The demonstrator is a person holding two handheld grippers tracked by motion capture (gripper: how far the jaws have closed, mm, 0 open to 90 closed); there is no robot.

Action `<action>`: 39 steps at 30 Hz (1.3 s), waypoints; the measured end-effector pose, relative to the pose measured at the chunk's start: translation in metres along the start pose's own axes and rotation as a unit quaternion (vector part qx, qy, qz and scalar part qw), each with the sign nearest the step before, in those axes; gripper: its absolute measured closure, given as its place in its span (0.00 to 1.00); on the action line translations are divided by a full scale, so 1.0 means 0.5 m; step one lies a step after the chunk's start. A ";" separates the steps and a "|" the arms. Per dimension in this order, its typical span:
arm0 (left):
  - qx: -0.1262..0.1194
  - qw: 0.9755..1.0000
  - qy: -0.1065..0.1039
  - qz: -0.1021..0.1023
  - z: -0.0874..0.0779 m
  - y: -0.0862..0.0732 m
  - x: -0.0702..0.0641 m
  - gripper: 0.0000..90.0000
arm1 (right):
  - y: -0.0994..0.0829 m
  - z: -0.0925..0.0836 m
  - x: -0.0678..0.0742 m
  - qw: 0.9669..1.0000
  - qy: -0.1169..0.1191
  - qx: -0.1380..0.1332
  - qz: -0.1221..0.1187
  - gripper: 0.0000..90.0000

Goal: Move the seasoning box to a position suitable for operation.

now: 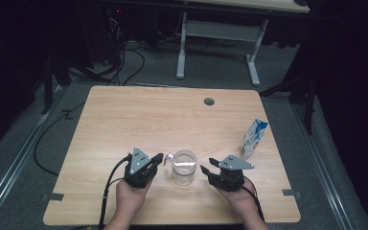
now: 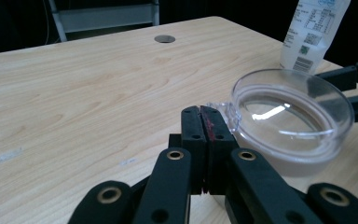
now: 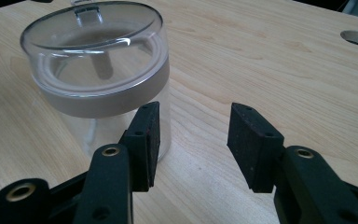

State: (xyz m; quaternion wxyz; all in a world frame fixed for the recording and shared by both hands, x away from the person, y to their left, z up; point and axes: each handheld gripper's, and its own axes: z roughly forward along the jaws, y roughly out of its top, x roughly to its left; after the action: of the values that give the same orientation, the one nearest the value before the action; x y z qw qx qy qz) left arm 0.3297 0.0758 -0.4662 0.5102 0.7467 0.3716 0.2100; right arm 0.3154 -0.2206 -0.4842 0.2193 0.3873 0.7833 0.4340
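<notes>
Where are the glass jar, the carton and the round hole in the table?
jar (image 1: pixel 183 171), high view, on its clear side wall.
carton (image 1: pixel 253 139), high view, on its white side panel.
hole (image 1: pixel 209 101), high view, on the dark centre of the hole.

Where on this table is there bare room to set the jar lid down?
The whole far half of the table, from the jar back to the round cable hole, is bare, as is the left side. It is crowded near the front edge: left gripper, jar and right gripper in a row, milk carton at right.
</notes>
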 end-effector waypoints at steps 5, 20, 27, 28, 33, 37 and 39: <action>0.000 1.000 0.002 0.000 0.010 0.012 0.000 1.00 | -0.001 0.000 0.001 1.000 0.003 -0.001 -0.002 0.62; 0.005 1.000 -0.003 0.006 0.036 0.027 -0.013 1.00 | -0.002 -0.001 0.004 1.000 0.011 -0.006 -0.003 0.72; 0.002 1.000 -0.003 0.005 0.036 0.027 -0.014 1.00 | -0.002 -0.002 0.005 1.000 0.014 -0.009 -0.003 0.77; 0.002 1.000 -0.003 0.005 0.036 0.027 -0.014 1.00 | -0.002 -0.002 0.005 1.000 0.014 -0.009 -0.003 0.78; 0.003 1.000 -0.005 0.006 0.039 0.026 -0.017 1.00 | -0.002 -0.003 0.008 1.000 0.017 -0.010 -0.004 0.82; 0.003 1.000 -0.004 0.007 0.041 0.026 -0.018 1.00 | -0.002 -0.004 0.011 1.000 0.020 -0.012 -0.008 0.90; 0.002 1.000 -0.004 0.008 0.041 0.025 -0.019 1.00 | -0.002 -0.004 0.011 1.000 0.020 -0.013 -0.010 0.91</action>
State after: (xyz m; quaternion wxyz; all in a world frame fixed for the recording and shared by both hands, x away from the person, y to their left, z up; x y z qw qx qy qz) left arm 0.3423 0.0537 -0.4620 0.5082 0.7516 0.3641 0.2105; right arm 0.3102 -0.2174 -0.4840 0.2127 0.3680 0.7856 0.4497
